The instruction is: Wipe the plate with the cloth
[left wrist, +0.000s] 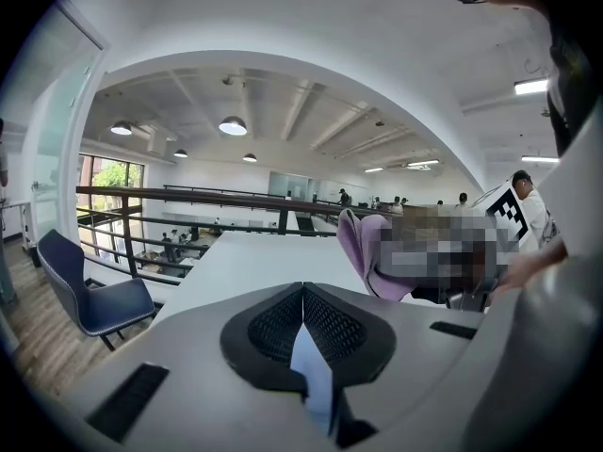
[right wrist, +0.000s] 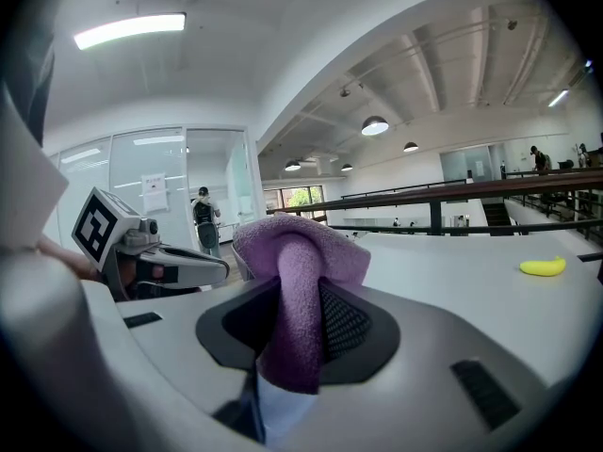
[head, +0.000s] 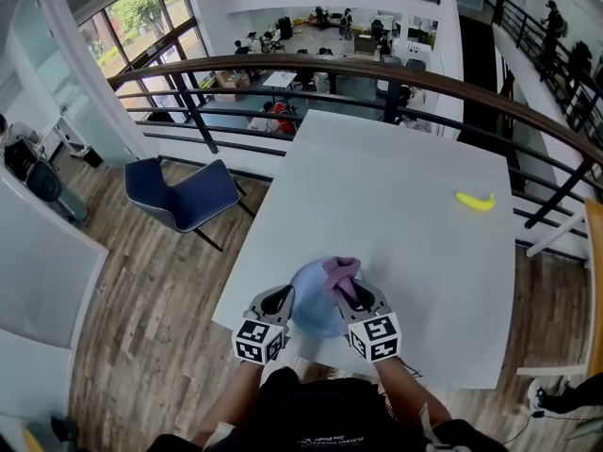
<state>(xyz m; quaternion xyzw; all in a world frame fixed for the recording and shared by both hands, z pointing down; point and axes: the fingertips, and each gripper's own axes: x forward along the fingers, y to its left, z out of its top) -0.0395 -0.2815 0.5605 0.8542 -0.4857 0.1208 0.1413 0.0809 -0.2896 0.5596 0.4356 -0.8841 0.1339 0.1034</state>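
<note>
the blue plate (head: 314,314) is over the near edge of the white table (head: 396,205), right in front of me. my left gripper (head: 280,303) has its jaws pinched shut on the plate's left rim. my right gripper (head: 355,299) is clamped on the purple cloth (head: 341,276), which is bunched against the plate's upper right. a banana (head: 475,201) lies well off to the right, and a blue chair (head: 184,196) stands left of the table.

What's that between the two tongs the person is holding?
Head view: a pale blue plate sits between the left tongs and the right tongs, with a purple cloth, pinched in the right tongs, over its right edge.
</note>
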